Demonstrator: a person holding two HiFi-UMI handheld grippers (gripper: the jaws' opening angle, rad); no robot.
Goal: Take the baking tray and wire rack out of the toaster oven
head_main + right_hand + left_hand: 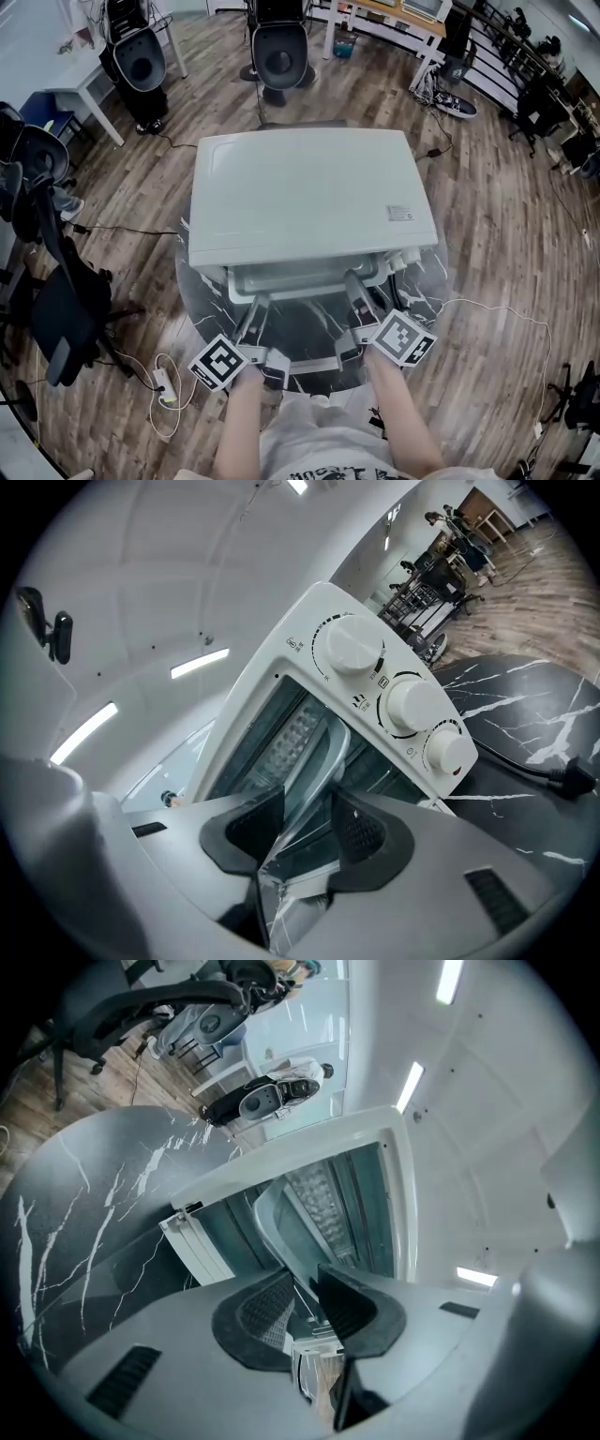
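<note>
The white toaster oven stands on a round black marble table with its door dropped open. The light grey baking tray pokes a little way out of the oven's mouth. My left gripper is shut on the tray's front rim near its left end. The right gripper is shut on the same rim near its right end. In the left gripper view the tray runs in between the pads of the left gripper. In the right gripper view the tray's edge passes between the pads of the right gripper. I cannot make out the wire rack.
Three white knobs sit on the oven's right front panel. A black power cord lies on the table right of the oven. The open door's white hinge end is below the tray. Office chairs stand on the wooden floor around the table.
</note>
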